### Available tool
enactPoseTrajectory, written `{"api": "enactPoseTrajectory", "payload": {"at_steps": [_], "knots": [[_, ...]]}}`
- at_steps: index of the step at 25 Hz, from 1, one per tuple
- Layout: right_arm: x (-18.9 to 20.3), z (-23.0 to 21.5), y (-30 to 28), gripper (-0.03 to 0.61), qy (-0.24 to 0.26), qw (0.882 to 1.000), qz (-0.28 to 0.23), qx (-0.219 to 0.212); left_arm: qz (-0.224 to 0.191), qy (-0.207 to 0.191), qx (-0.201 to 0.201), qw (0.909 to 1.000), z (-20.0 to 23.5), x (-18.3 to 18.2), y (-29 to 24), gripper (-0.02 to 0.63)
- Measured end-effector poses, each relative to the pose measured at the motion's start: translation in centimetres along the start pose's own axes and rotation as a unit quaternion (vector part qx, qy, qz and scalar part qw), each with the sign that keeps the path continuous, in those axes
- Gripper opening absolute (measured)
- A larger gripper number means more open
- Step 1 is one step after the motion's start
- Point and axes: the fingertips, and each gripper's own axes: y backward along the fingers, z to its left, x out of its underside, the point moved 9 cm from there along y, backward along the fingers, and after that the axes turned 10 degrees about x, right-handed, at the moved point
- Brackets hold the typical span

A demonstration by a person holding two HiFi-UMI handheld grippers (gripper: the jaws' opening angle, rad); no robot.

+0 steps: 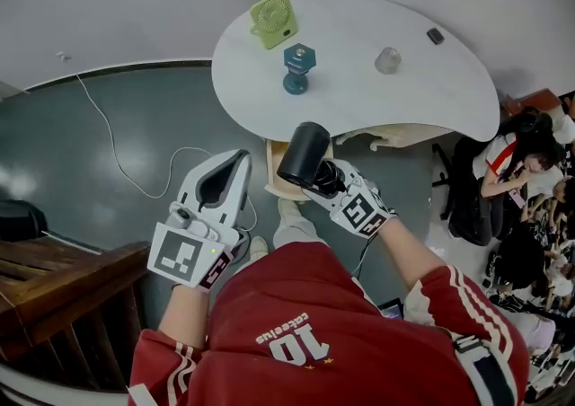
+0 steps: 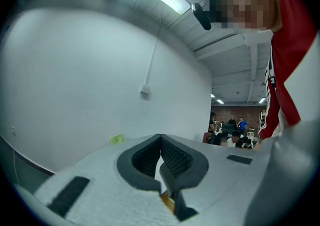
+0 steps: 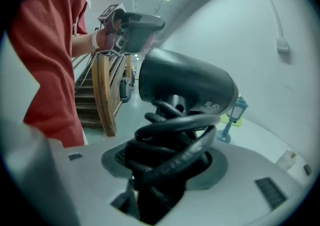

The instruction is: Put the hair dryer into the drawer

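Observation:
My right gripper (image 1: 325, 180) is shut on the black hair dryer (image 1: 304, 154), gripping the handle with its cord coiled round it. The barrel hangs over the open wooden drawer (image 1: 270, 171) under the white table (image 1: 359, 81). In the right gripper view the hair dryer (image 3: 187, 82) fills the middle, and its cord bundle sits between the jaws of my right gripper (image 3: 162, 172). My left gripper (image 1: 239, 160) hovers left of the drawer, jaws closed tip to tip with nothing in them. The left gripper view shows my left gripper (image 2: 161, 142) facing a bare white wall.
On the table stand a green fan (image 1: 273, 19), a blue lantern (image 1: 298, 67), a glass (image 1: 387, 60) and a small dark object (image 1: 435, 35). A white cable (image 1: 108, 139) crosses the floor. A wooden stair railing (image 1: 54, 278) is at lower left. People (image 1: 517, 171) sit at right.

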Motion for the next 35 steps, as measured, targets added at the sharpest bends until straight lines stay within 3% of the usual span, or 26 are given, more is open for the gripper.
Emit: {"api": "enactPoseTrajectory", "payload": {"at_steps": [5, 15, 27, 35], "knots": [[3.3, 0.4, -3.0, 0.244, 0.041, 0.997, 0.042, -0.055, 0.009, 0.009, -0.028, 0.9995, 0.4, 0.6, 0.5, 0.000], [8.9, 2.0, -6.4, 0.244, 0.108, 0.978, 0.110, -0.139, 0.032, 0.019, -0.070, 0.9968, 0.7, 2.0, 1.2, 0.000], [13.0, 2.0, -9.8, 0.244, 0.134, 0.952, 0.171, -0.216, 0.044, 0.030, -0.104, 0.9932, 1.0, 3.0, 1.4, 0.000], [14.0, 1.5, -11.7, 0.244, 0.107, 0.939, 0.211, -0.251, 0.052, 0.035, -0.124, 0.9903, 1.3, 3.5, 1.6, 0.000]]}}
